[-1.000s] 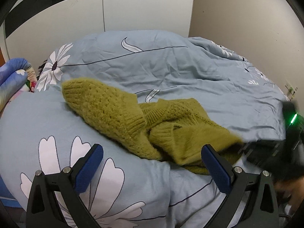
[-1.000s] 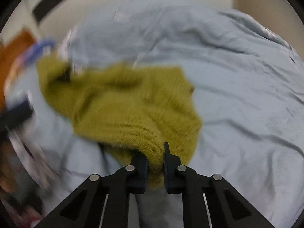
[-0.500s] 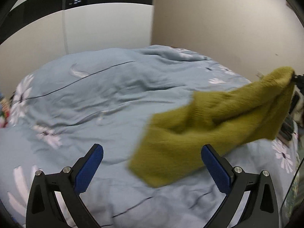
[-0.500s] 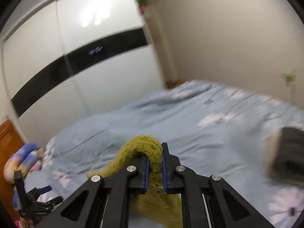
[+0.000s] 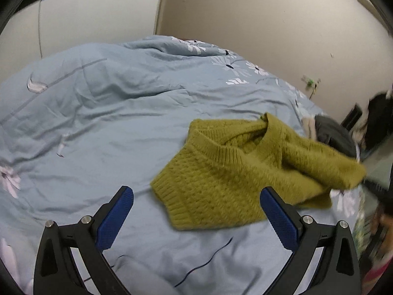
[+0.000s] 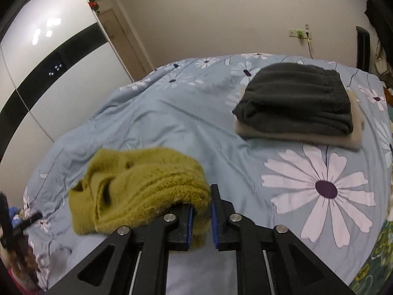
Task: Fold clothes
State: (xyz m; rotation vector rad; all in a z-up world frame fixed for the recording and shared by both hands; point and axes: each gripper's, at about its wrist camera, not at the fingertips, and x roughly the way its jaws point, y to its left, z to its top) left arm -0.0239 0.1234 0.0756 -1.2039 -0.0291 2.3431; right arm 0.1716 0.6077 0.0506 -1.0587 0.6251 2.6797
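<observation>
An olive-green knitted sweater (image 5: 233, 177) lies bunched on the blue flowered bedcover (image 5: 98, 123), neckline up and one end lifted to the right. My left gripper (image 5: 196, 211) is open just in front of its ribbed hem, with nothing between the blue pads. In the right wrist view, my right gripper (image 6: 201, 221) has a thick fold of the sweater (image 6: 137, 191) between its pads. Its jaws are starting to open, and the knit still fills the narrow gap. The rest of the sweater trails off to the left.
A folded dark grey garment (image 6: 297, 103) rests on a folded beige one (image 6: 294, 140) at the far right of the bed (image 6: 172, 123). A white and black wardrobe (image 6: 49, 56) and plain walls stand behind. The bed's edge runs along the right.
The right gripper has carried the sweater across the bed to the right and lowered it from hanging in the air onto the cover. The left gripper followed, still open.
</observation>
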